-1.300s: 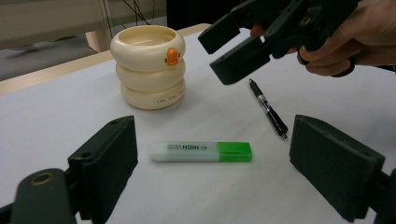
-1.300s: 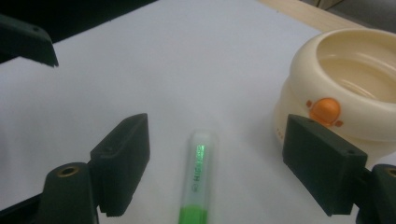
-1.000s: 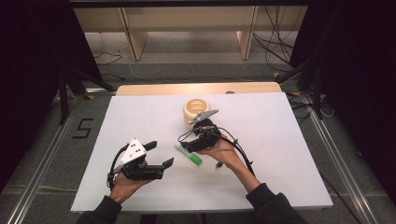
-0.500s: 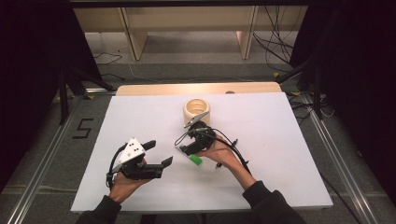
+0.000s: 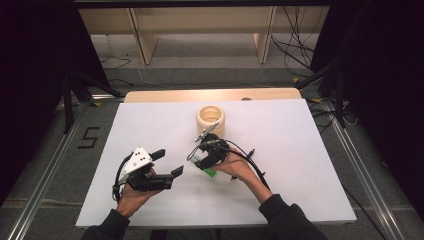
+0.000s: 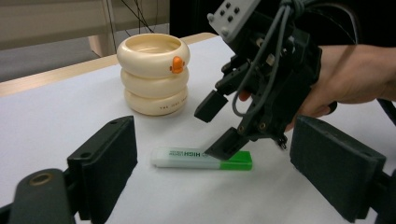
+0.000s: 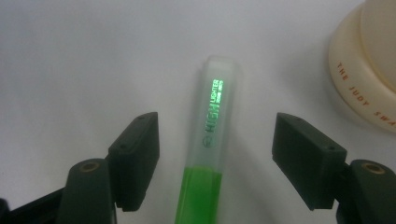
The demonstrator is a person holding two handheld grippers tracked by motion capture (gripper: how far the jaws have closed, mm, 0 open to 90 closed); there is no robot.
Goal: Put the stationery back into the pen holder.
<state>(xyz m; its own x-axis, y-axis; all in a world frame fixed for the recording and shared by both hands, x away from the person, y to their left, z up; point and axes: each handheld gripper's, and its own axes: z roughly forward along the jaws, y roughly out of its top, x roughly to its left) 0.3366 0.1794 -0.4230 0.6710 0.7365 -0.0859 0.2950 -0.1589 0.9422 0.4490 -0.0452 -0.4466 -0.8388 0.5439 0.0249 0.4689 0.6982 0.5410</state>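
2 spread jaws of the right gripper [image 7: 215, 154] straddle a green highlighter [image 7: 209, 140] at lower center; the left gripper [image 5: 167, 165] rests released, lower left.

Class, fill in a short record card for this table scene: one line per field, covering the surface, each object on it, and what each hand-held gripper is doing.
Surface: white table top
Highlighter: green highlighter lying flat, pale cap end printed HIGH LIGHTER
Holder: cream ringed cup with an orange knob, standing upright behind the highlighter
Right hand-held gripper: right hand-held gripper open, jaws either side of the highlighter, not closed on it
Left hand-held gripper: left hand-held gripper open, off to the side, holding nothing
Contact: highlighter and cup are apart
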